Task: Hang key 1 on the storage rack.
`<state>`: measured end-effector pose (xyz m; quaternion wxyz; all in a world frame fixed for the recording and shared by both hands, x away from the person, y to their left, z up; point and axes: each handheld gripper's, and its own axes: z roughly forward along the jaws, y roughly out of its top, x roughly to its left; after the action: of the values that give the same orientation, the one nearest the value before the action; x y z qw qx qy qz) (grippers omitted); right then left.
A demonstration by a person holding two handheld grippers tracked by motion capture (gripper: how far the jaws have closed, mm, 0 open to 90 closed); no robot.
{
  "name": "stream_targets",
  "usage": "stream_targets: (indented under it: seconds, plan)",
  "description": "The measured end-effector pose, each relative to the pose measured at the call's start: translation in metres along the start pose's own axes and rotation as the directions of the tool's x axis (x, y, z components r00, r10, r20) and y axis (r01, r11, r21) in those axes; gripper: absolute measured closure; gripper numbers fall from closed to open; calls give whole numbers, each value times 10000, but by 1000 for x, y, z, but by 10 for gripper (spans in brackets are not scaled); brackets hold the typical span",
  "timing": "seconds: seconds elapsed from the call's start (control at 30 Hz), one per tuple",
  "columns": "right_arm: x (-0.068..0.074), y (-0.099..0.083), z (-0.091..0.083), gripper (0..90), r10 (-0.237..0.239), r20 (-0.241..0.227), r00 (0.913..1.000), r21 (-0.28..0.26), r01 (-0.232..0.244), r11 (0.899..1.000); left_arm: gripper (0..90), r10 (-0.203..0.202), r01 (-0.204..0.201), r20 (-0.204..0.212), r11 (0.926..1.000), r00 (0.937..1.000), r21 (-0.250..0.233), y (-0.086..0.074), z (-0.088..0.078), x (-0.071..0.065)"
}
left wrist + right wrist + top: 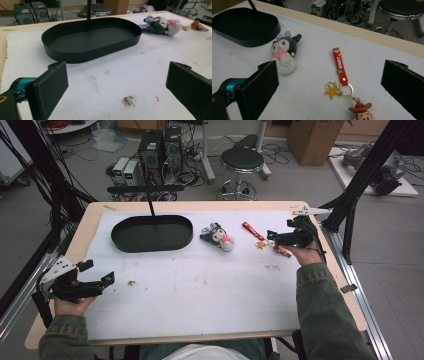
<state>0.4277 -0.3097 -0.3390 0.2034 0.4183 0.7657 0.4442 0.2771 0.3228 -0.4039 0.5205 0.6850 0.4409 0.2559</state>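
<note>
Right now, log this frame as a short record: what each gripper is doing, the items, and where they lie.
left gripper: open, holding nothing, over the white mat's near left
right gripper: open, hovering above the keychain
keychain: red strap, gold star, cowboy-hat charm, flat on the mat
plush toy: lying between tray and keychain
black oval tray: nothing inside, far left of the mat
white mat: stained, covers the table

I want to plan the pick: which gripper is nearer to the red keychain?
Right. The right gripper hovers open just over the red keychain; the left gripper is open far across the table, near its front left corner.
</note>
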Motion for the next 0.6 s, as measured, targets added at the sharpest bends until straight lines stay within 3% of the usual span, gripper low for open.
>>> stream_targets:
  seconds: [0.33, 0.6]
  plan:
    - [-12, 27, 19, 6, 129, -223, 9997, 379, -120, 9992, 45, 42, -43, 163, 10000, 9999, 76, 0, 2, 0]
    - [-11, 38, 31, 6, -62, -284, 9996, 655, 80, 9978, 45, 219, -226, 318, 9995, 9993, 221, 0, 5, -2]
